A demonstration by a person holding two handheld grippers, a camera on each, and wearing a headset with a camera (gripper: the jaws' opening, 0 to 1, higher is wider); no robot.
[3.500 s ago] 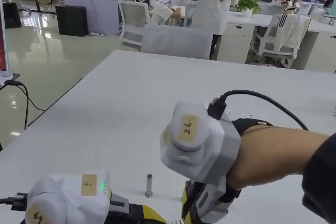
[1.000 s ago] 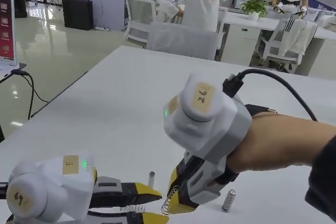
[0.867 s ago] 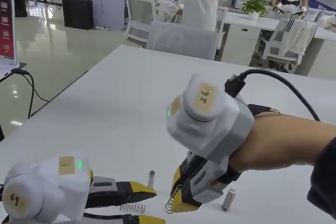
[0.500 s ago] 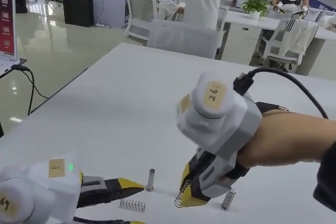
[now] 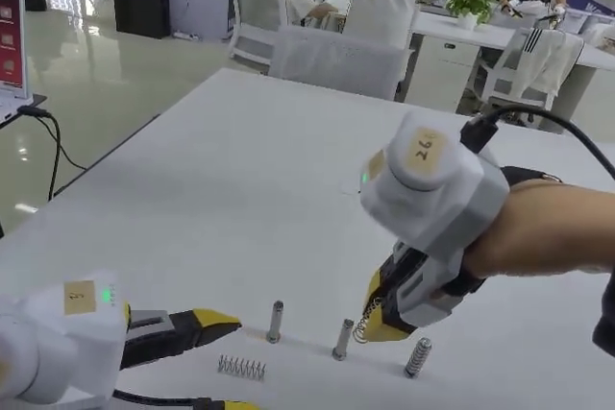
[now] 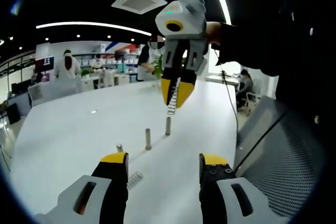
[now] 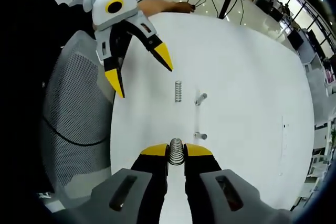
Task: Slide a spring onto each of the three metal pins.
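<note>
A silver coil spring [image 7: 177, 153] is clamped between the yellow-tipped jaws of the right gripper [image 5: 381, 322], and its coils are seen end-on in the right gripper view. In the head view this spring is held above the white table [image 5: 221, 180], near the top of the middle pin [image 5: 342, 339], a short grey metal cylinder set upright; whether spring and pin touch cannot be told. A 2nd grey metal cylinder, the left pin [image 5: 275, 322], is stood upright and bare beside it. At the right end of the row an upright spring [image 5: 416, 357] is seen, slightly tilted; the pin inside it cannot be made out. A 3rd coil, the loose spring [image 5: 240, 367], is laid flat on the table in front of the left pin. The left gripper [image 6: 163, 159] is held low at the near left with its black, yellow-tipped jaws apart and nothing between them; in the left gripper view the loose spring is seen just beyond its left jaw, and the right gripper is seen above the row of pins with the silver coil spring hanging from its tips. A grey mesh chair back [image 7: 73, 114] is seen beside the table edge
</note>
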